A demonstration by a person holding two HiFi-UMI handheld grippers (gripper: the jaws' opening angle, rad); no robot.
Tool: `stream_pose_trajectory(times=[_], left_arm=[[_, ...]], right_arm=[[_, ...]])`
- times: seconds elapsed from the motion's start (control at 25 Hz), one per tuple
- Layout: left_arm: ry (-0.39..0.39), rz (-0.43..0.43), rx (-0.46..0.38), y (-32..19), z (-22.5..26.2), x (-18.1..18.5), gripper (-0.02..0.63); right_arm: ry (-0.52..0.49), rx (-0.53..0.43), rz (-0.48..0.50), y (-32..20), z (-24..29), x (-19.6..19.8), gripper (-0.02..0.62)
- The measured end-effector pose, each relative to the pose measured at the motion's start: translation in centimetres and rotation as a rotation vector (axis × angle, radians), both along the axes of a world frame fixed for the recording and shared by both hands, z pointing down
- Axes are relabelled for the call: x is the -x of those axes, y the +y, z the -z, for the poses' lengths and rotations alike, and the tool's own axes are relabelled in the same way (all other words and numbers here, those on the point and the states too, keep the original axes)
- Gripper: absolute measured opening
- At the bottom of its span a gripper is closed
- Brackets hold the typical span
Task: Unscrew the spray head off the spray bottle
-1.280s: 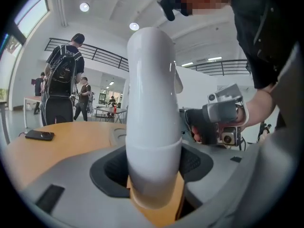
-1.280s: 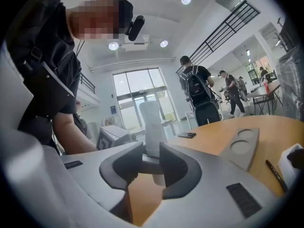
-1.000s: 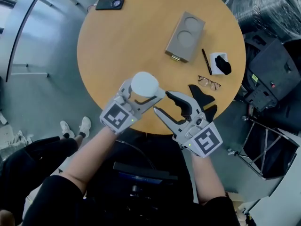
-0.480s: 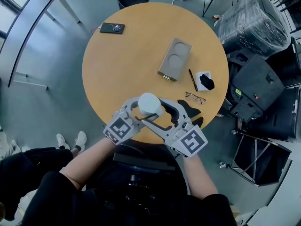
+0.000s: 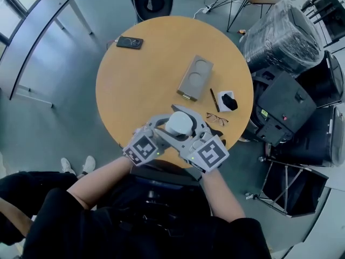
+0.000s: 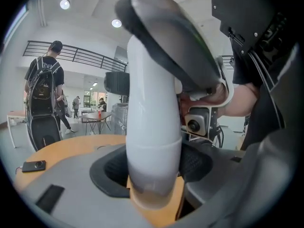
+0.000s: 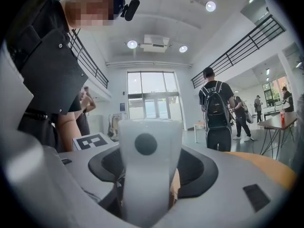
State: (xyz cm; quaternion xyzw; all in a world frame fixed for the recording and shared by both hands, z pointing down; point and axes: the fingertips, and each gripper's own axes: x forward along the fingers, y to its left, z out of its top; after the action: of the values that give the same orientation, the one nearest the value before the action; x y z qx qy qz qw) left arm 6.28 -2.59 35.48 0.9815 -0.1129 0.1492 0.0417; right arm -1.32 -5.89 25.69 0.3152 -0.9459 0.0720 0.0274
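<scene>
A white spray bottle (image 5: 179, 123) hangs above the near edge of the round wooden table (image 5: 140, 80), held between both grippers. My left gripper (image 5: 171, 127) is shut on the bottle's body (image 6: 152, 127), with a dark pad pressed against each side. My right gripper (image 5: 186, 125) comes in from the right at the top. Its jaws have just been opening, and the white spray head (image 7: 149, 146) with its dark nozzle dot now sits between them, pads against its sides. The bottle's base is hidden in the head view.
On the table lie a phone (image 5: 129, 42), a grey box with two round hollows (image 5: 195, 78), a pen (image 5: 214, 100), glasses (image 5: 217, 118) and a small black-and-white item (image 5: 227, 100). Wrapped equipment (image 5: 280, 36) stands to the right. A person with a backpack (image 7: 219, 108) stands beyond.
The right gripper, apart from the bottle a second ago, has closed in around the spray head. Both grippers and the bottle have risen above the table together.
</scene>
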Motion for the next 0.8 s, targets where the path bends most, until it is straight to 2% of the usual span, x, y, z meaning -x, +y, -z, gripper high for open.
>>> stream_pose_trajectory(times=[0.12,0.52,0.8], left_arm=[[-0.006,-0.008,-0.018,0.2,0.6,0.0,0.304],[0.044,-0.058,-0.008,1.3,1.8,1.1,0.302],[0.081,-0.136,-0.008,2.0,2.6,1.9,0.302]], right_arm=[[0.001,-0.023,0.001,0.0,0.6,0.5,0.299],[-0.020,-0.036,0.115,1.6,1.5,1.8,0.290],[-0.040,-0.037,0.173,2.3,2.4,2.2,0.288]])
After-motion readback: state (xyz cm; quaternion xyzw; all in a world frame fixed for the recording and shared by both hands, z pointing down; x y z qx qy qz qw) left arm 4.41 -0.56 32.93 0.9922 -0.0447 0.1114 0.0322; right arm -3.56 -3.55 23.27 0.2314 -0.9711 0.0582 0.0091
